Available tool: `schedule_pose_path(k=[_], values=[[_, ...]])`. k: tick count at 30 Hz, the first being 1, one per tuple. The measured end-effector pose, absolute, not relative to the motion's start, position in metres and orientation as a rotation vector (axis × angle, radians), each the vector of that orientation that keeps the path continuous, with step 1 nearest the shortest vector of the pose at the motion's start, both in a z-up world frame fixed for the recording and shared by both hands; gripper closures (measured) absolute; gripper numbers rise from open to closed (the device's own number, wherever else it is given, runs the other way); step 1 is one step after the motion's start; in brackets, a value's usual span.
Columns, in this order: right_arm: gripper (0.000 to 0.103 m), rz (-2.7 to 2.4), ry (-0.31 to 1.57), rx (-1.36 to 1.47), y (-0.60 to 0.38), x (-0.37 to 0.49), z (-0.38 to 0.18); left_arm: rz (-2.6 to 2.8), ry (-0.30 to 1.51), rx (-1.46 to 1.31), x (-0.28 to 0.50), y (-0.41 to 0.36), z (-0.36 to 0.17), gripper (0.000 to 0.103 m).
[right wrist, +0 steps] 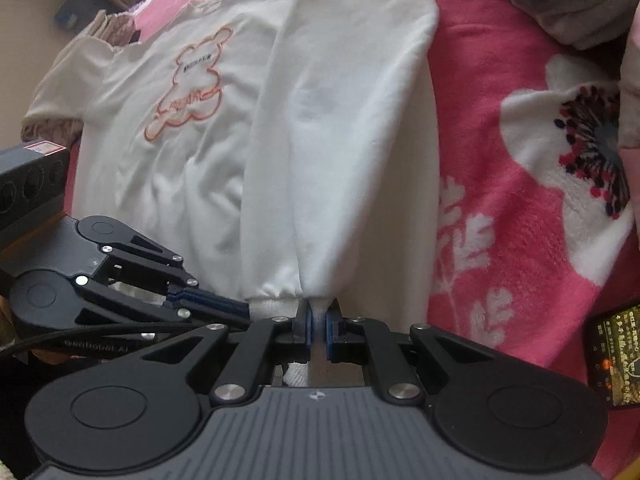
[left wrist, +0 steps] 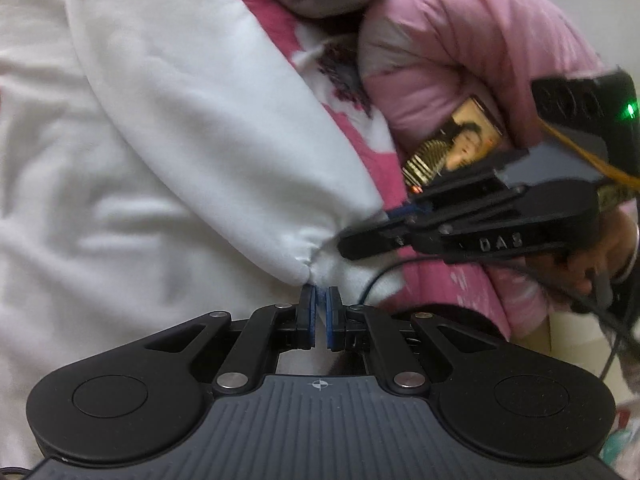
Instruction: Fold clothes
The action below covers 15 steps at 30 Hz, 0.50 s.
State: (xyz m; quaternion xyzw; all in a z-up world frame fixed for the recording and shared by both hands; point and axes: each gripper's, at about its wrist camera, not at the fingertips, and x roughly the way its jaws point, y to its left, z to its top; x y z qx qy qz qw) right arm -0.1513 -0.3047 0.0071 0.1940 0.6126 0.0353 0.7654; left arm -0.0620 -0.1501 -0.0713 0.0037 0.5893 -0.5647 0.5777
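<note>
A white sweatshirt (right wrist: 224, 128) is lying spread on a pink blanket (right wrist: 500, 208) with white flowers, its front facing up and showing a bear outline (right wrist: 188, 88) drawn in orange. One sleeve (right wrist: 352, 140) is lying folded over the body of the garment, running from the shoulder at the top down to the hem near the cameras. The right gripper (right wrist: 318, 320) is pointing steeply down at this sleeve, and its blue pads are pressing together on the cuff end, so a thin piece of white cloth is sitting between them. The left gripper (left wrist: 319, 300) is coming in just beside it from the left side of the right wrist view, and its jaws are also pinching white fabric at the gathered lower edge, with almost no gap between the pads. In the left wrist view a hand (left wrist: 596, 256) is holding the right tool. A grey garment (right wrist: 572, 4) is lying in a heap at the far edge of the blanket, and a phone (right wrist: 616, 356) with a lit screen is resting on the blanket at the right.
</note>
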Motion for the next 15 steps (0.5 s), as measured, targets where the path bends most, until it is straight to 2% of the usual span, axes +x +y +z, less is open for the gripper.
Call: schedule_pose_path(k=[7, 10, 15], values=[[0.096, 0.095, 1.32, 0.449, -0.309, -0.157, 0.008, -1.34, 1.406, 0.014, -0.064, -0.145, -0.073, 0.103], [0.096, 0.067, 1.352, 0.458, -0.31, -0.157, -0.009, -1.35, 1.42, 0.009, -0.062, -0.144, -0.073, 0.103], [0.095, 0.033, 1.35, 0.545, -0.319, -0.161, -0.025, -1.339, 1.43, 0.004, -0.059, -0.141, -0.076, 0.099]])
